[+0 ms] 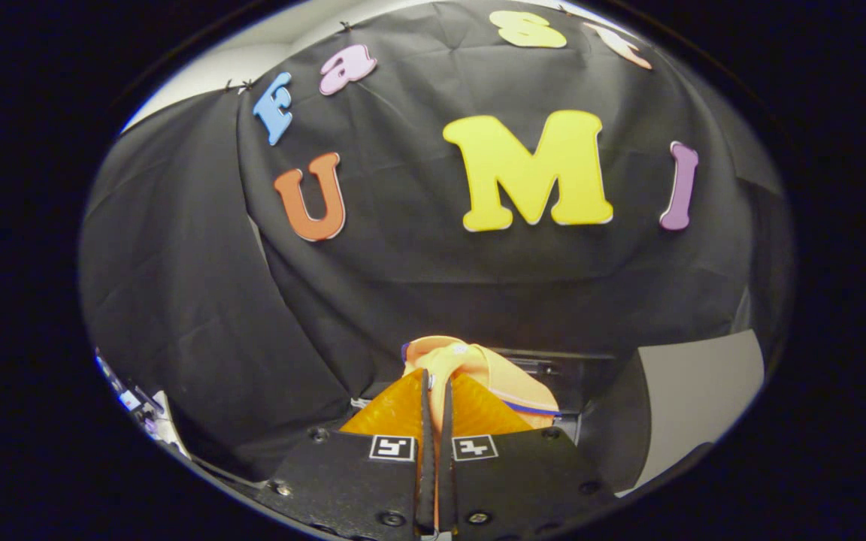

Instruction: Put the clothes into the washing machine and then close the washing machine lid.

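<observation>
**A:** What were the fingers doing at that moment?

**B:** The gripper [437,391] sat at the bottom centre of the frame, its two fingers drawn almost together with only a thin slit between them. They were clenched on a fold of the orange garment [478,372], which ran down into that slit and bunched up just past the tips.

**A:** So the clothes were lifted?

**B:** The garment was held at the fingertips in the lower middle of the frame, a little right of centre. It was pale orange, with a darker trim line along its lower right edge and a small light patch near its top. How much of it hung below the fingers I could not tell; the gripper body covered that.

**A:** And the washing machine?

**B:** Directly behind the garment was a dark machine body [553,372] with a horizontal slot or ledge across it. To the lower right a pale grey panel [696,391] stood tilted; whether that was the lid I could not say for certain.

**A:** Anything else around?

**B:** The black cloth wall [418,255] took up the middle and upper frame, hanging in folds. At the lower left edge a few small cluttered items [132,402] showed, too blurred to identify.
</observation>
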Action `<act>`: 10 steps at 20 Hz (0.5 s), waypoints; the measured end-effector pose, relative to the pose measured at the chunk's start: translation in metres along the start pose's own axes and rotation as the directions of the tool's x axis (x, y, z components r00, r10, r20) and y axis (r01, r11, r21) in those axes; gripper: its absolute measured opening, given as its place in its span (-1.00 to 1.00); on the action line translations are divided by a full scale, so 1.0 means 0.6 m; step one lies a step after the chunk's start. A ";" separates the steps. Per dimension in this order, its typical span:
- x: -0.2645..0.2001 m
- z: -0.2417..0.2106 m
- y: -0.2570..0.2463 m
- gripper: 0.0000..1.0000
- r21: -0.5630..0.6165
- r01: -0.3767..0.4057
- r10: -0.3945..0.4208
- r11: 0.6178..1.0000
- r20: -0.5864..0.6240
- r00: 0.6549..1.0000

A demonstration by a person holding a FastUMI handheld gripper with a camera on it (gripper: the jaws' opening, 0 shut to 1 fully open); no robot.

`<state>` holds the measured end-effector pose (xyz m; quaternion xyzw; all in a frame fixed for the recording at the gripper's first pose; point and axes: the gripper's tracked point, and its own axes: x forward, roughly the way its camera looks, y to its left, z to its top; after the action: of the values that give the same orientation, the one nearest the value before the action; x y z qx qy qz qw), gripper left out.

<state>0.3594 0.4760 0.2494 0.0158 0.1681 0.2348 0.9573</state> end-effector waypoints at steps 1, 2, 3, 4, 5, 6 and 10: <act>0.021 -0.013 -0.006 -0.89 0.001 0.003 -0.003 1.000 -0.025 1.000; 0.042 -0.031 -0.010 -0.89 0.006 0.003 -0.002 1.000 -0.049 0.999; 0.061 -0.046 -0.013 -0.89 0.014 0.002 -0.001 1.000 -0.074 0.997; 0.076 -0.061 -0.015 -0.90 0.022 0.003 0.000 1.000 -0.100 0.995; 0.093 -0.074 -0.020 -0.89 0.031 0.005 -0.001 1.000 -0.123 0.992; 0.111 -0.088 -0.025 -0.89 0.039 0.009 -0.004 0.999 -0.143 0.990; 0.170 -0.142 -0.052 -0.89 0.076 0.043 -0.026 0.996 -0.215 0.976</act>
<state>0.4301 0.4906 0.1339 0.0260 0.2795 0.2117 0.9362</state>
